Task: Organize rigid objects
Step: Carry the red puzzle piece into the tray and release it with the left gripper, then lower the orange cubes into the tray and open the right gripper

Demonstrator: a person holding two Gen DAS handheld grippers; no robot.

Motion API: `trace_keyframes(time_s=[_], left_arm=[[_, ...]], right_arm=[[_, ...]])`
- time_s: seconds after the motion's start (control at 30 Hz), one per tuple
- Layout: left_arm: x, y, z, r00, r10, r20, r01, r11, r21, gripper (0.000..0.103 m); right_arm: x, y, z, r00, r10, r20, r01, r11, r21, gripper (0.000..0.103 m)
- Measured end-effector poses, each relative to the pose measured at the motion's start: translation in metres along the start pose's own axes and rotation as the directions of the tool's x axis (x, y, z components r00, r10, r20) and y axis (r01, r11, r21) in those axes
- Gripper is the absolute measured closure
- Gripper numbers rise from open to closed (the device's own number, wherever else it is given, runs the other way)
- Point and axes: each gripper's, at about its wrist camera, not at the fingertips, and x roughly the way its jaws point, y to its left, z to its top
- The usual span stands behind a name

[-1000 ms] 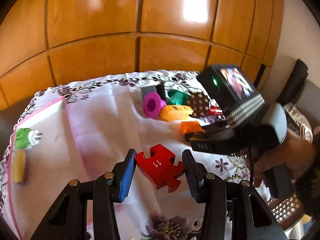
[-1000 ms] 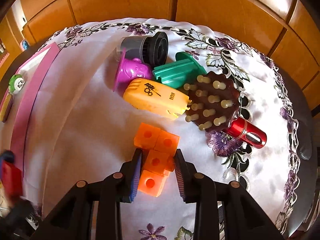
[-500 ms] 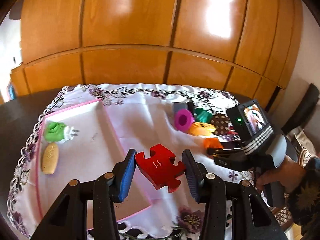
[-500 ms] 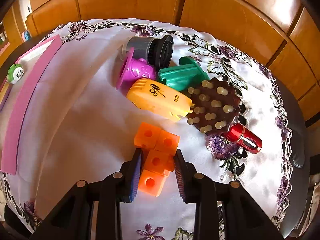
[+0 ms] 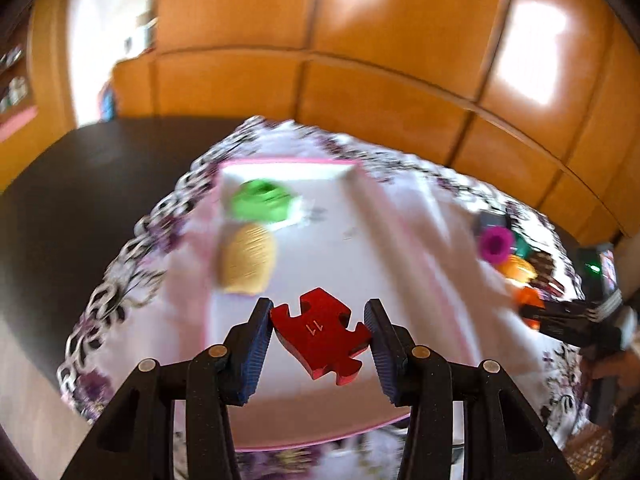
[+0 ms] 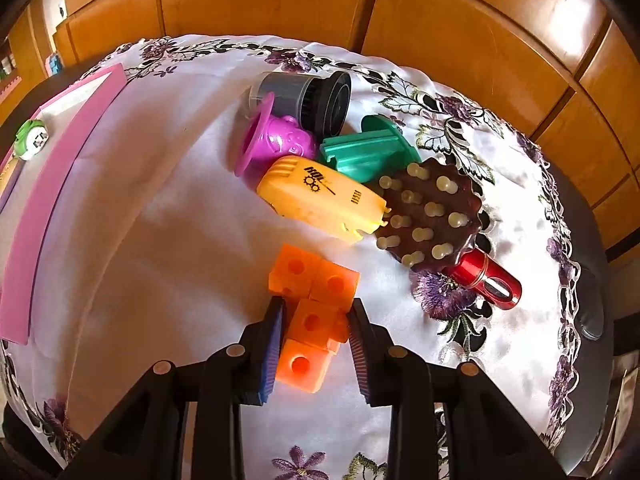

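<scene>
While the left gripper clamps the red puzzle piece between its blue pads, the piece hangs above the near part of the pink-rimmed tray. Farther ahead and to its left a yellow ribbed piece lies in the tray, and beyond that a green-and-white toy — both blurred. Off to its right sits the pile of remaining objects, with the right gripper in a hand at the frame's edge.

That right gripper is closed on the orange block cluster, which rests on the white flowered tablecloth; its pads press the third cube's sides. Just ahead lies a yellow casing, touching a brown studded disc to the right, and a red metal cylinder pokes from under that disc. Farther on come a magenta cup, a teal plastic part and a grey-black cylinder — all bunched together. Wooden panels rise behind.
</scene>
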Motion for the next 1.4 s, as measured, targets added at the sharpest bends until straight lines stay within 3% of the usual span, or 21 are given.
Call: trace_keyframes(time_s=[0.2,0.43,0.57,0.63,0.83,1.27,1.4], left_arm=[[0.015,0.028,-0.008,0.998,0.031,-0.045,-0.033,0.999,-0.041,0.056],[0.040,0.025,-0.001,0.996,0.086,-0.030,-0.085,0.996,0.031,0.054],[0.034,0.023,0.000,0.996,0.093,-0.001,-0.092,0.994,0.050,0.048],[0.028,0.022,-0.001,0.993,0.118,0.026,-0.119,0.991,0.056,0.040],[0.011,0.022,-0.001,0.981,0.182,0.070,-0.185,0.982,0.027,0.037],[-0.009,0.015,-0.004,0.980,0.175,0.100,-0.178,0.984,0.026,0.032],[-0.011,0.018,-0.004,0.979,0.174,0.102,-0.177,0.984,0.018,0.032]], right_arm=[[0.000,0.001,0.000,1.000,-0.007,0.002,0.007,1.000,-0.009,0.072],[0.000,0.001,0.000,1.000,-0.008,0.002,0.008,1.000,-0.007,0.072],[0.000,0.002,0.000,1.000,-0.010,0.003,0.010,1.000,-0.010,0.071],[0.000,0.002,0.000,1.000,-0.016,0.005,0.016,1.000,-0.017,0.071],[-0.001,0.005,-0.001,0.999,-0.031,0.011,0.031,0.999,-0.035,0.072],[-0.004,0.005,-0.001,0.999,-0.036,0.017,0.036,0.999,0.005,0.073],[-0.020,0.015,-0.001,0.997,0.018,0.081,-0.020,1.000,0.014,0.073]])
